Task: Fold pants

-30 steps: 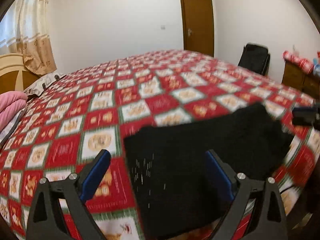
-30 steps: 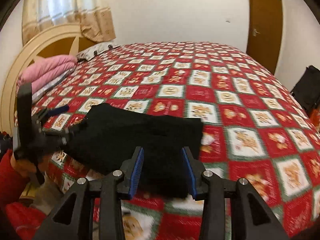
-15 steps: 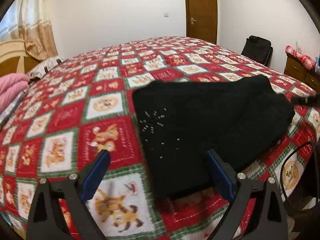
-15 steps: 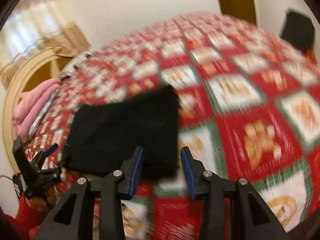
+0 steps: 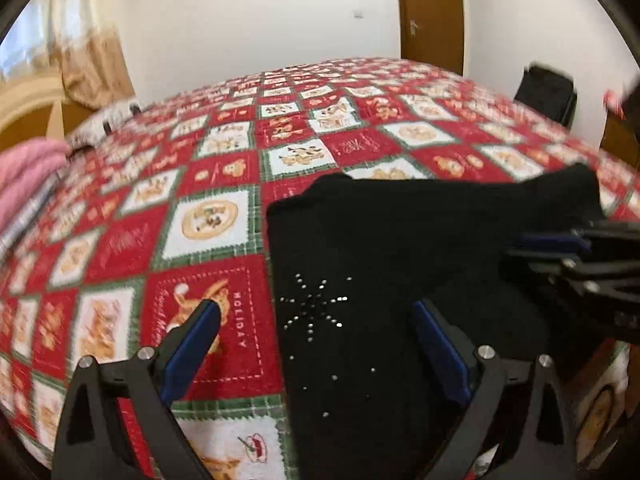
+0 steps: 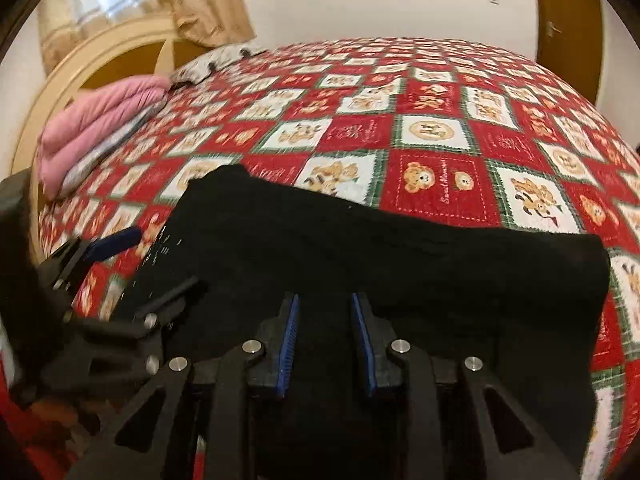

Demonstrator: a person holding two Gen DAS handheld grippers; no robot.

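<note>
Black pants (image 5: 400, 248) lie folded flat on the red patchwork bedspread (image 5: 224, 184), with a star of small studs (image 5: 316, 312) near their left end. My left gripper (image 5: 316, 324) is open wide, low over that studded end, one finger over the bedspread and one over the fabric. In the right wrist view the pants (image 6: 380, 256) fill the foreground. My right gripper (image 6: 326, 316) hovers at their near edge with its jaws closing to a narrow gap. Black cloth shows in the gap, with no visible pinch. Each gripper shows in the other's view: left gripper (image 6: 148, 268), right gripper (image 5: 536, 248).
A folded pink blanket (image 6: 96, 132) and a grey pillow (image 6: 216, 60) lie by the curved headboard (image 6: 96, 56). A brown door (image 5: 430, 12) and a black bag (image 5: 546, 88) stand beyond the bed. A red sleeve (image 6: 24, 432) shows at lower left. The bed's near edge is right under both grippers.
Both grippers have come down closer to the pants. The right one moved from the right corner to the middle of the near edge, and its jaws have narrowed.
</note>
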